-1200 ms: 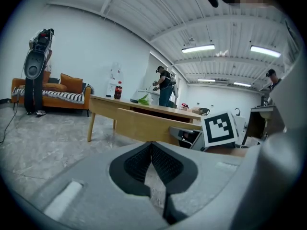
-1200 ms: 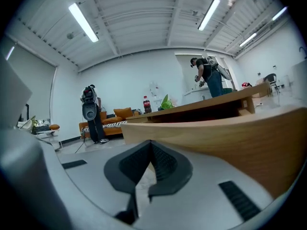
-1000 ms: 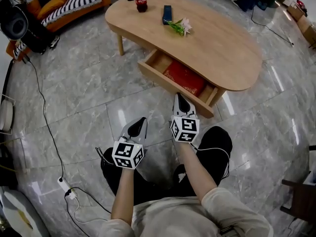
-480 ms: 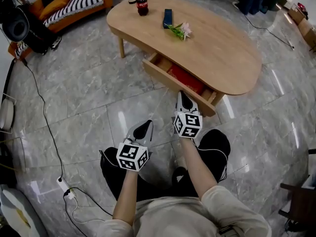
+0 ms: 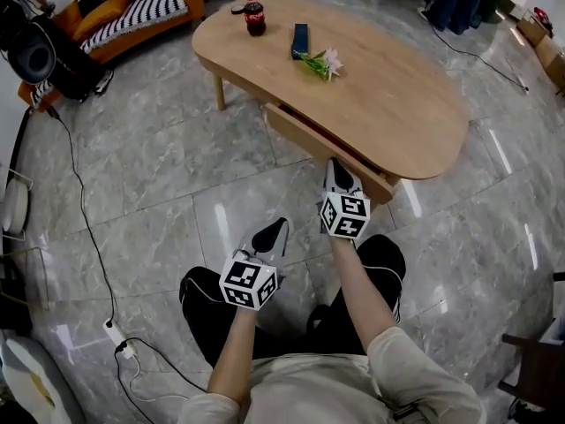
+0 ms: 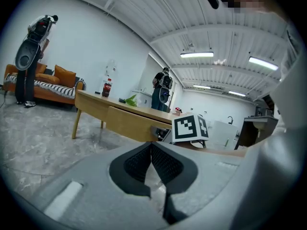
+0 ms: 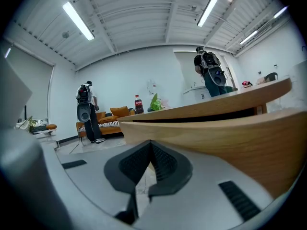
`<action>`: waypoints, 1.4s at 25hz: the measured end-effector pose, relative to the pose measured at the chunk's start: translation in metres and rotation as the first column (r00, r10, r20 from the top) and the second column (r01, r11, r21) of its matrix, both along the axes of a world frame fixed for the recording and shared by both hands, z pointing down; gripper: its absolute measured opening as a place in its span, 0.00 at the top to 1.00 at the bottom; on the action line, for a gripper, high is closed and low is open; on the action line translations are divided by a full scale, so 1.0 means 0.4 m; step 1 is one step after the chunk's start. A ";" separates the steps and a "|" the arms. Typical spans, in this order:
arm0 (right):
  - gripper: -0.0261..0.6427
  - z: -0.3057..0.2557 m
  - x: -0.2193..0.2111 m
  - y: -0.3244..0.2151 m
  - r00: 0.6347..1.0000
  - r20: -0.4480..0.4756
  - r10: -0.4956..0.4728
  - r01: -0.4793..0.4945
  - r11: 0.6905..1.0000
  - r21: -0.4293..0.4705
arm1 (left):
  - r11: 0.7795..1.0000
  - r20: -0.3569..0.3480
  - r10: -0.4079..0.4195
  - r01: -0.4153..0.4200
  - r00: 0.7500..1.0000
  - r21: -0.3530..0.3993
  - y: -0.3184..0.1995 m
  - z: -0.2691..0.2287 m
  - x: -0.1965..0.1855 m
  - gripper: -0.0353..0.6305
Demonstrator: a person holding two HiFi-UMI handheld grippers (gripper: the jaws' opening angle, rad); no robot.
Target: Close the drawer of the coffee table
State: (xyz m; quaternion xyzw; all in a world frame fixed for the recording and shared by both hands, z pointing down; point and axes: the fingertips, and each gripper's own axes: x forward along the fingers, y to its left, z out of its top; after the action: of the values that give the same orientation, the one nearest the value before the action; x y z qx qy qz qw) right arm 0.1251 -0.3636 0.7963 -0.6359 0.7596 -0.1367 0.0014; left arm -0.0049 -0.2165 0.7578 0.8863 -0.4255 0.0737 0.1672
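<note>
The wooden coffee table (image 5: 388, 87) fills the upper middle of the head view. Its drawer (image 5: 322, 150) stands out only a little from the table's near edge, with a thin dark gap behind its front. My right gripper (image 5: 336, 168) is shut, its tip against the drawer front near the right end. In the right gripper view the shut right gripper (image 7: 150, 144) sits just before the drawer front (image 7: 230, 143). My left gripper (image 5: 280, 227) is shut and empty, held back over the floor, apart from the drawer. From the left gripper (image 6: 151, 145) the drawer front (image 6: 129, 122) shows farther off.
On the table stand a cola bottle (image 5: 255, 16), a dark box (image 5: 300, 38) and a flower (image 5: 323, 61). An orange sofa (image 5: 141, 3) and a black speaker (image 5: 35, 53) are at the far left. A cable (image 5: 81, 210) runs over the tiled floor to a power strip (image 5: 118, 336).
The drawer has slid from wide open, red contents showing, to almost shut. My right gripper moved forward with the drawer front. The left gripper drifted slightly forward and right.
</note>
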 end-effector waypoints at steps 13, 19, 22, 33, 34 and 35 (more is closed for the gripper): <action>0.94 -0.006 0.041 -0.048 0.999 0.015 0.028 -0.028 0.999 0.020 | 1.000 0.034 -0.016 0.016 0.999 -0.003 0.014 0.006 -0.009 0.93; 0.94 -0.006 0.046 -0.053 0.999 -0.019 0.036 -0.035 0.999 0.040 | 1.000 0.036 -0.008 0.008 0.999 0.002 0.016 0.000 0.002 0.93; 0.94 -0.007 0.045 -0.060 0.999 0.003 0.047 -0.047 0.998 0.040 | 1.000 0.038 -0.007 0.007 0.999 0.005 0.013 -0.004 -0.002 0.93; 0.94 -0.006 0.081 -0.099 0.998 -0.014 0.065 -0.065 0.997 0.048 | 1.000 0.036 -0.012 0.012 0.999 -0.001 0.010 -0.001 -0.005 0.93; 0.94 -0.007 0.083 -0.101 0.997 -0.022 0.068 -0.067 0.996 0.052 | 1.000 0.036 -0.013 0.013 0.999 0.000 0.010 -0.002 -0.006 0.93; 0.94 -0.007 0.085 -0.103 0.997 -0.025 0.072 -0.070 0.996 0.054 | 1.000 0.037 -0.014 0.014 0.999 0.001 0.011 -0.002 -0.008 0.93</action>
State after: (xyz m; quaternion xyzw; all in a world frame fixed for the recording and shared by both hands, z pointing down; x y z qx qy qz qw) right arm 0.1590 -0.4046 0.7937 -0.6640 0.7398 -0.1077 0.0129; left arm -0.0081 -0.2123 0.7570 0.8818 -0.4349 0.0890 0.1594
